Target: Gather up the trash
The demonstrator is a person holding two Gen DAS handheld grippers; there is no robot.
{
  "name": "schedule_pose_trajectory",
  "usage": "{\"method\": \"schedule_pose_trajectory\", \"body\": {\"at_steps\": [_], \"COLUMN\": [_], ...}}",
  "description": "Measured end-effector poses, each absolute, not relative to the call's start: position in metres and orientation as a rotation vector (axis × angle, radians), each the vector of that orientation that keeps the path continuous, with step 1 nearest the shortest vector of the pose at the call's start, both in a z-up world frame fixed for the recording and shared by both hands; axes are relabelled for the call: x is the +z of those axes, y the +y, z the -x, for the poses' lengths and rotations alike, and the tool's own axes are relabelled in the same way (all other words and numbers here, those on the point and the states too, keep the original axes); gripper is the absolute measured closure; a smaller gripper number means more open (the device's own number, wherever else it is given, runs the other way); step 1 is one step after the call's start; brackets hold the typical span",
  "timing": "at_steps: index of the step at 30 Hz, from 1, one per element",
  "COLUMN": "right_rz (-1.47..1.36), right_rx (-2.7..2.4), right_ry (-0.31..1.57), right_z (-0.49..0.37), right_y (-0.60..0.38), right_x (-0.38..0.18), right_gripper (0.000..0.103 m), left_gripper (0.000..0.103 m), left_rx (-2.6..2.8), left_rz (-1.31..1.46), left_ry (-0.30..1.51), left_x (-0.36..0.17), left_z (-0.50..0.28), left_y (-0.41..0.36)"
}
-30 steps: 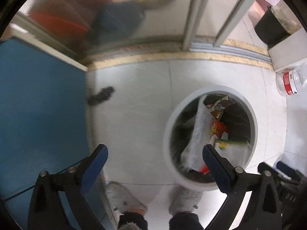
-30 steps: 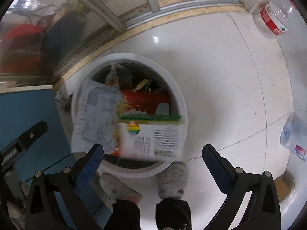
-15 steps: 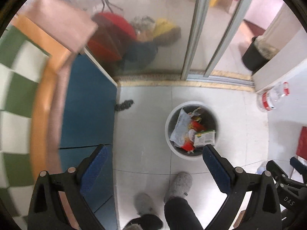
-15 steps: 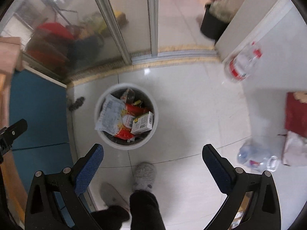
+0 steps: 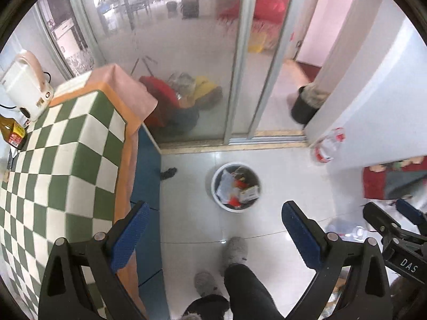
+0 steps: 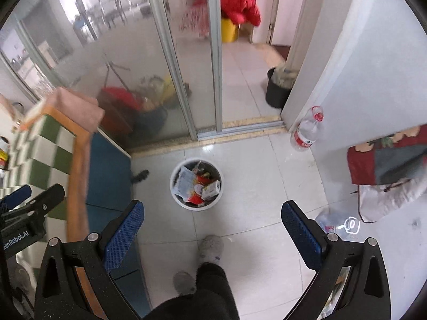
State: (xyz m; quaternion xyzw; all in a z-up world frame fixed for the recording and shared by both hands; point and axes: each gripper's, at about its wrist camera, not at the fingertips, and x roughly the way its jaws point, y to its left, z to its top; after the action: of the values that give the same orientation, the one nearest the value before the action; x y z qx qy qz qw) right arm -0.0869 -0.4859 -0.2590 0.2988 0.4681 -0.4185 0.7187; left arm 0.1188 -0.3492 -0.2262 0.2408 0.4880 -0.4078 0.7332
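Note:
A white round trash bin (image 5: 213,186) (image 6: 174,194) stands on the tiled floor, far below both grippers. It holds wrappers, a red packet and a small white carton (image 6: 210,189) (image 5: 249,193). My left gripper (image 5: 213,233) is open with nothing between its blue pads. High above the floor, my right gripper (image 6: 212,229) is likewise open and holds nothing. The right gripper shows at the right edge of the left wrist view, and the left gripper at the left edge of the right wrist view.
A table with a green-and-white checked cloth (image 5: 61,165) (image 6: 50,144) stands at the left, over a blue cabinet (image 5: 146,165). Plastic bottles (image 6: 305,133) (image 6: 336,222) are on the floor at the right. A glass sliding door (image 6: 186,80) is behind. A person's slippered feet (image 6: 210,248) are below.
Both grippers have risen well away from the bin, which now looks small. The white carton that was dropping a second ago lies in the bin. The table top has come into view.

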Motion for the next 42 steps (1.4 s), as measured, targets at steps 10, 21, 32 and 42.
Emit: {"method": "schedule_pose_trajectory", "body": {"at_steps": [10,21,32,42], "right_rz": [-0.656,-0.661,-0.669,-0.684], "right_rx": [-0.866,-0.734,-0.673,-0.644], "right_ry": [0.857,0.808,0.823,0.845], "right_z": [0.145,0.190,0.203,0.203], "right_y": [-0.402,-0.372,-0.375,-0.381], "right_x": [-0.112,-0.044,-0.041,-0.045], "right_gripper": [0.000,0.000,0.000,0.000], "left_gripper": [0.002,0.000,0.000,0.000], "left_rx": [-1.037,-1.067,-1.056,-1.041], "left_rz": [-0.410,-0.335,-0.323,-0.300], "left_ry": [1.023,0.990,1.007,1.043], "left_x": [-0.110,-0.059,-0.055,-0.060], "left_z": [-0.077,-0.037,-0.019,-0.021], "left_y": [-0.289,-0.253,-0.239,-0.238]}}
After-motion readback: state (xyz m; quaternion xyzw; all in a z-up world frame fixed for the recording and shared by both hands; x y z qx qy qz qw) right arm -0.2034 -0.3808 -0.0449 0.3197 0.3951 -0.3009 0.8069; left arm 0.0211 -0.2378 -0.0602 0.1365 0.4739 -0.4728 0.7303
